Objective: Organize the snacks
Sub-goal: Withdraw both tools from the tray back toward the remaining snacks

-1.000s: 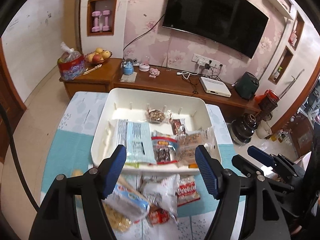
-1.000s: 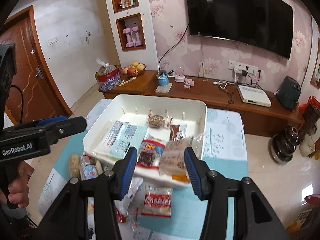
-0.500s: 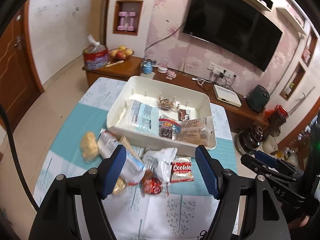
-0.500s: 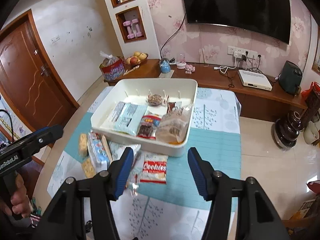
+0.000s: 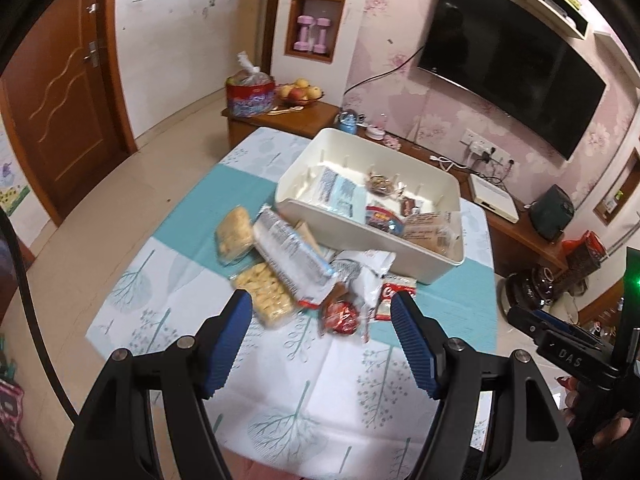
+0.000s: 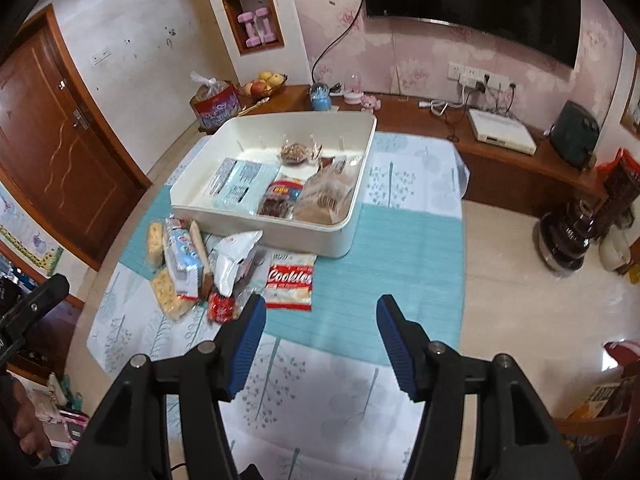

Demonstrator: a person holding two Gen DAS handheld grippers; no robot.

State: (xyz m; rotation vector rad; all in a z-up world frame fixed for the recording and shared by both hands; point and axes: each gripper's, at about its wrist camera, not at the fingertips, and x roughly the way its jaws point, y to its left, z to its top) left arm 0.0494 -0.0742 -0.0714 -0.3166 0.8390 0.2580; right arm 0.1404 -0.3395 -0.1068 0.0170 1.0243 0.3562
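Observation:
A white storage bin [image 5: 352, 236] [image 6: 200, 210] sits on the table and holds several snack packs, among them a light blue pack [image 6: 244, 186] and a brown bread pack [image 6: 324, 196]. Loose snacks lie in front of it: a Cookies bag [image 6: 290, 282], a white bag [image 6: 232, 258], a blue and white biscuit pack [image 5: 292, 260] [image 6: 182, 258], yellow cracker packs [image 5: 266, 294] and a red pack [image 5: 340, 318]. My left gripper [image 5: 322, 318] is open and empty above the pile. My right gripper [image 6: 320, 322] is open and empty near the Cookies bag.
The table has a teal and white tree-print cloth [image 6: 400, 256]. Behind it stands a wooden TV bench [image 6: 440, 120] with a fruit bowl [image 5: 300, 94], a red bag [image 5: 250, 98] and a router. A wooden door [image 5: 52, 120] is at left. The other gripper [image 5: 568, 356] shows at right.
Both grippers have pulled back and up from the bin, so the whole table and snack pile show. Both stay open and empty.

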